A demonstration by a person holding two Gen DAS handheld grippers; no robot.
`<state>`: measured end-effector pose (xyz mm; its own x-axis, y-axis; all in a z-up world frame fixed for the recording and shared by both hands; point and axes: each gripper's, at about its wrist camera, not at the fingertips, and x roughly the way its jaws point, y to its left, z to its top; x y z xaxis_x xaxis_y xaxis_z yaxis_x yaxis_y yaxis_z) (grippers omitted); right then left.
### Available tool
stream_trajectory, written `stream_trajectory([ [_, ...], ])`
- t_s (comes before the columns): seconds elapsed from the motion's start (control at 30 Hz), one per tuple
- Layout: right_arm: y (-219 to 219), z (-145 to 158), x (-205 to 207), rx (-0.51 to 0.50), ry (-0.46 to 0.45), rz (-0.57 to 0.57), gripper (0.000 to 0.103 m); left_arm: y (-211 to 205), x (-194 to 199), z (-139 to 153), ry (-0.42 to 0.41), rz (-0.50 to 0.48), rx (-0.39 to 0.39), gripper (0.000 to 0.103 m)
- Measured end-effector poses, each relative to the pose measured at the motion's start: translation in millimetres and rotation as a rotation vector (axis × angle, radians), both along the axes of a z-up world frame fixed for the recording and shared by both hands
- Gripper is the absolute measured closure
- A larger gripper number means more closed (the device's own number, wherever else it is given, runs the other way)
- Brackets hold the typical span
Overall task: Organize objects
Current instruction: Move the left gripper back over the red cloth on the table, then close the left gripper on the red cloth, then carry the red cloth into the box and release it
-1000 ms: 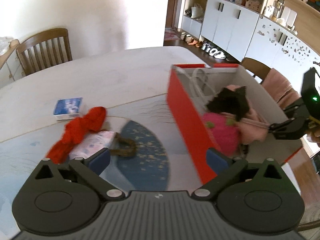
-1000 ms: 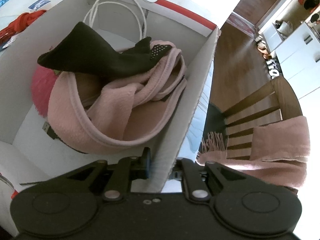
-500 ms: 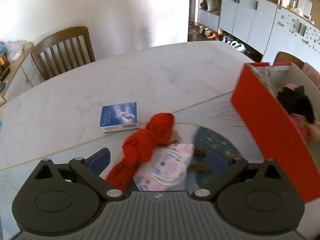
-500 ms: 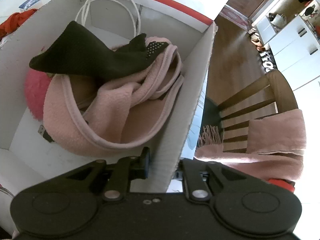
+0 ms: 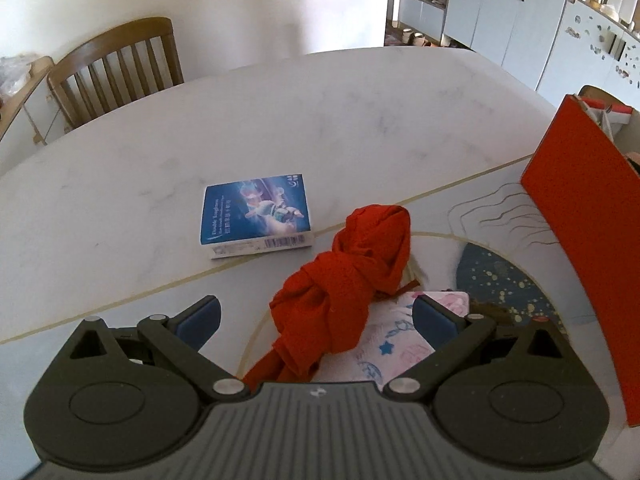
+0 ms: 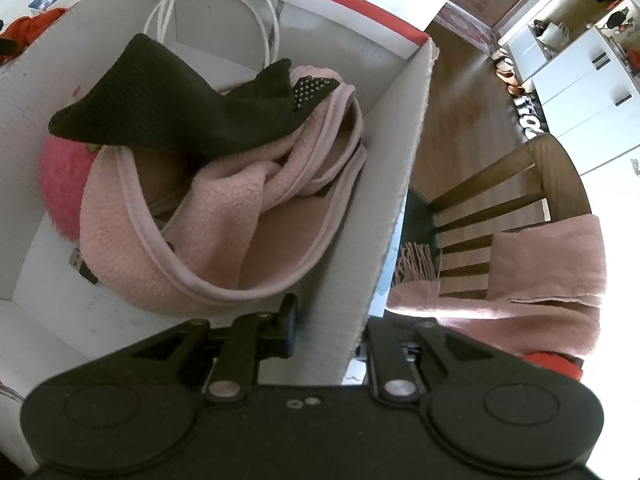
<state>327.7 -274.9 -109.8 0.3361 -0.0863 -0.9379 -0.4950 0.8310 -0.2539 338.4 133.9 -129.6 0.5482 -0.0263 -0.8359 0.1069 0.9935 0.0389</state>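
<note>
Box (image 6: 344,240), red outside/white inside, on bench (image 5: 280,120) at its right end. Contents: white cable (image 6: 224,0) coiled at far wall; black sock (image 6: 172,116) on top of pink fleece cloth (image 6: 224,216); pink fuzzy ball (image 6: 60,184) at left under both; dark USB plug (image 6: 82,266) on box floor.

R gripper (image 6: 328,332): fingers straddle box's near side wall, one inside, one outside. Gap narrow; log says easing apart slightly over last sec. Whether pads still press the wall, can't tell.

L gripper (image 5: 316,316): fingers wide, nothing held, over red knotted cloth (image 5: 352,280). Cloth lies partly on a pink/white printed packet (image 5: 388,348). Blue booklet (image 5: 256,216) just beyond, apart from cloth. All three outside the box, on bench.
</note>
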Motion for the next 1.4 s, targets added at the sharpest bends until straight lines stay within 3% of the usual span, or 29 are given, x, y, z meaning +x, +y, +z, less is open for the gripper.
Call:
stream_trajectory([
  [0.1,1.9,-0.7,1.3,-0.005,0.001,-0.004,0.087,1.3,2.7,-2.2,-0.003,-0.004,0.003,0.002],
  [0.2,4.5,-1.6,2.8,-0.011,0.003,-0.008,0.087,2.4,4.2,-2.8,-0.003,-0.018,-0.002,0.017],
  [0.27,7.4,-3.0,3.9,-0.016,0.005,-0.009,0.087,3.3,5.1,-3.5,0.001,-0.026,-0.011,0.033],
  [0.37,9.4,-4.0,4.6,-0.023,0.007,-0.005,0.087,2.5,4.4,-3.9,0.001,-0.038,-0.015,0.046],
  [0.57,12.8,-5.3,3.6,-0.029,-0.001,-0.020,0.086,2.7,-0.5,-1.2,-0.026,-0.027,-0.023,0.058],
  [0.83,12.8,-5.1,0.1,-0.029,-0.018,-0.041,0.086,4.3,-14.3,18.2,-0.045,0.026,-0.054,0.061],
  [1.07,4.3,-3.7,-0.4,-0.001,0.000,-0.045,0.088,-8.0,-44.7,55.2,-0.071,0.106,-0.072,0.061],
  [1.4,-4.6,-0.7,-1.1,0.059,0.040,-0.026,0.091,-63.5,-85.8,101.9,-0.092,0.116,-0.241,0.061],
])
